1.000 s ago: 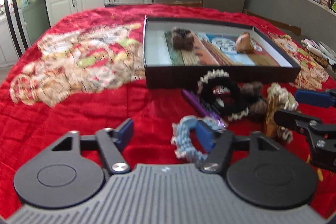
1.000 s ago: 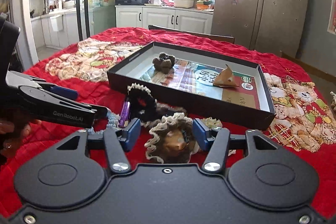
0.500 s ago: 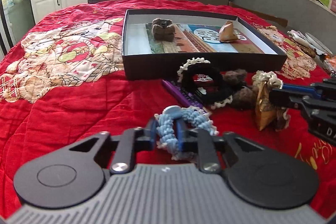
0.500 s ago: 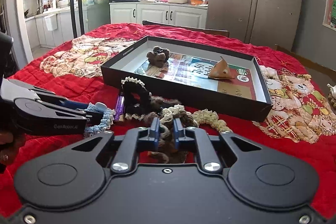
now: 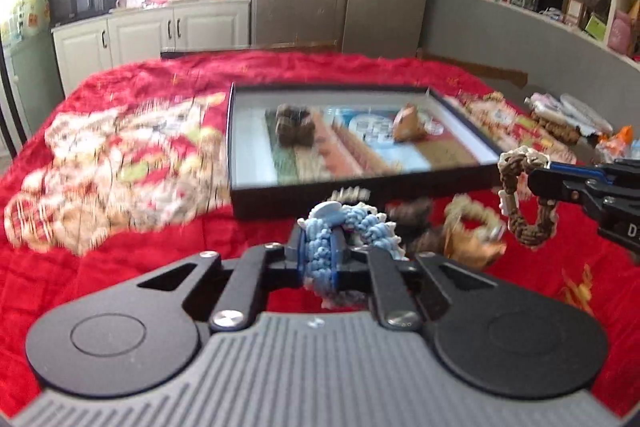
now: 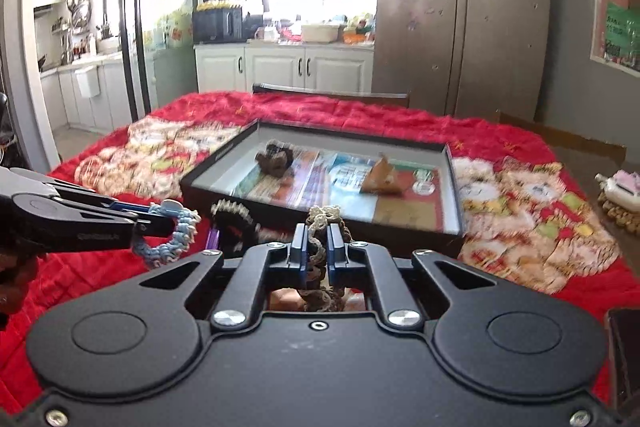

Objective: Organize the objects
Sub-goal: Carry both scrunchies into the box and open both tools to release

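Observation:
My left gripper (image 5: 320, 251) is shut on a light blue scrunchie (image 5: 360, 227), held a little above the red cloth; the right wrist view shows that gripper (image 6: 160, 217) with the blue scrunchie (image 6: 172, 243) dangling from it. My right gripper (image 6: 318, 247) is shut on a brown and cream scrunchie (image 6: 320, 219), which hangs from its tips (image 5: 536, 183) as a loop (image 5: 520, 227). Behind both stands a shallow black box (image 5: 360, 195) holding a dark brown scrunchie (image 5: 294, 125) and a tan piece (image 5: 408, 125).
In front of the box lie a black scrunchie (image 6: 232, 215), a purple item (image 6: 214, 239) and a tan clip with a cream scrunchie (image 5: 472, 239). Small clutter sits at the table's right edge (image 5: 560, 111). A chair back (image 6: 332, 95) stands at the far side.
Both grippers went from open to shut, the left on the blue scrunchie, the right on the brown one. Both then rose, lifting the scrunchies off the cloth.

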`<state>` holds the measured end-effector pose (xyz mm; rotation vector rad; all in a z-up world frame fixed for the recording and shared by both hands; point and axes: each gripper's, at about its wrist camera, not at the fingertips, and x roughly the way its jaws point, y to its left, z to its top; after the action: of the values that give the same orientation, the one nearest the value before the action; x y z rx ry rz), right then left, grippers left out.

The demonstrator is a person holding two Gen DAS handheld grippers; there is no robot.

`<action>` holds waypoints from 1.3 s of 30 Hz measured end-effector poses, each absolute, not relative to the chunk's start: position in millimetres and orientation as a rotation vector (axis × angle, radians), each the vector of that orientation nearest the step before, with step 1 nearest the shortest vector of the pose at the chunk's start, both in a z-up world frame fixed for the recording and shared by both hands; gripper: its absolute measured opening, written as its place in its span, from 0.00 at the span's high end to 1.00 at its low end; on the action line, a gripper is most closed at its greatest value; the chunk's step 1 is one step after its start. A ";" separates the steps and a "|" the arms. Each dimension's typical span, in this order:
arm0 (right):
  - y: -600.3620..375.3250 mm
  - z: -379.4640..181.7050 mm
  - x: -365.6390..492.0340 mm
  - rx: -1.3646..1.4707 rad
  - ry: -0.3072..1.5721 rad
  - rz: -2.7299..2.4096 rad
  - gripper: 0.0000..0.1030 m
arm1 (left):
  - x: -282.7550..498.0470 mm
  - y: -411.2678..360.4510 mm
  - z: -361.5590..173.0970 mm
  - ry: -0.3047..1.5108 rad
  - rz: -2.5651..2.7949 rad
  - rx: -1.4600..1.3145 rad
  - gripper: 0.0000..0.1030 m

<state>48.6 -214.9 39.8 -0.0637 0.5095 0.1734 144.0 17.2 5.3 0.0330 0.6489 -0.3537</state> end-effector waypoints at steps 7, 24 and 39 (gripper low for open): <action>-231.5 59.0 75.5 -0.075 0.464 0.123 0.91 | 179.8 -5.0 32.5 0.582 -0.362 0.067 0.87; -263.0 38.0 209.0 -0.118 0.510 0.038 0.91 | 292.5 -65.4 8.3 0.647 -0.324 0.079 0.85; -277.7 -2.8 281.3 -0.053 0.608 0.042 0.91 | 344.8 -87.0 -25.7 0.736 -0.245 0.079 0.82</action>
<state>281.3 -277.7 -2.8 -0.0532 0.6080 0.0417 344.8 -87.0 -25.7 0.0787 0.7355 -0.2450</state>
